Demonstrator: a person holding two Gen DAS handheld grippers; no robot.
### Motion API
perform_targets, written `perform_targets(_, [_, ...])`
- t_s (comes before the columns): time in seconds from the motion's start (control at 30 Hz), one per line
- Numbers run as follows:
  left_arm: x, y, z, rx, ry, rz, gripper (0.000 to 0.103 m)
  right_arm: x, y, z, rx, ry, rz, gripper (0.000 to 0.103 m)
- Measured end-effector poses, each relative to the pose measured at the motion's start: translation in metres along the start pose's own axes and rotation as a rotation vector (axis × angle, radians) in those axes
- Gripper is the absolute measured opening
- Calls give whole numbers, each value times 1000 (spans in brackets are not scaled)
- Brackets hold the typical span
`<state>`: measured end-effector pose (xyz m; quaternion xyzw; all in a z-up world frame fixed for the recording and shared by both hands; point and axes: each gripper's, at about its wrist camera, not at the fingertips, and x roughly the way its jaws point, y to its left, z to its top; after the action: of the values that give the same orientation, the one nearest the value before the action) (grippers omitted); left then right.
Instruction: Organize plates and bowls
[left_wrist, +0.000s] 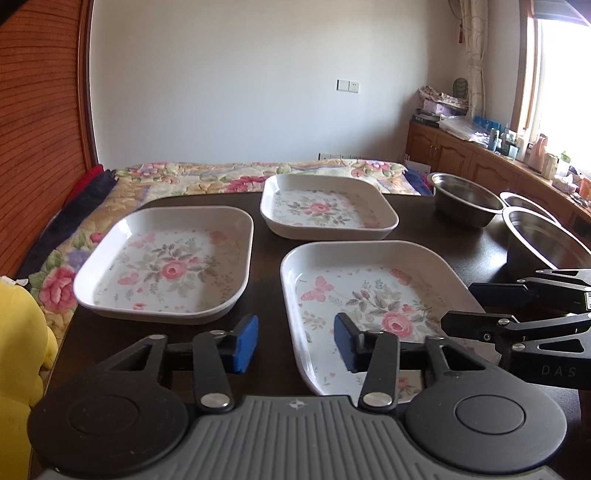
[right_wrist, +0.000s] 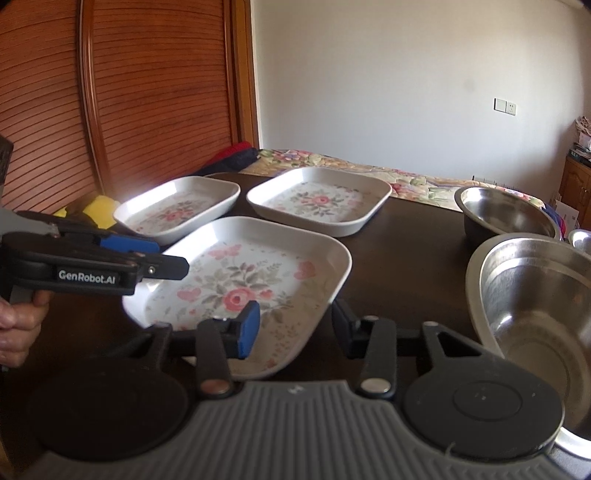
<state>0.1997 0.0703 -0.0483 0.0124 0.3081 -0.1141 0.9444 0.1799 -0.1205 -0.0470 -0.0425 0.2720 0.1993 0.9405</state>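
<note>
Dark table (left_wrist: 424, 221) before floral bed (left_wrist: 207, 177), white wall (left_wrist: 258, 74) behind.

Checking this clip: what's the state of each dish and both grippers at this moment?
Near floral plate: empty, flat on the table, not stacked.
Left floral plate: empty, separate.
Far floral plate: empty, separate.
Near steel bowl: upright, empty.
Far steel bowl: upright, empty.
Third steel bowl: mostly hidden.
Left gripper: open, holding nothing.
Right gripper: open, holding nothing.
</note>
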Motion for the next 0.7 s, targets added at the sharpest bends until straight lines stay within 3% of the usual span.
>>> perform_targets(0.23, [7, 1, 1, -3, 11, 0, 40, 5, -4, 0, 25, 22, 2, 39])
perform_targets(0.7, [11, -1, 2, -19, 21, -16, 20, 12, -11, 4, 62, 27, 7, 31])
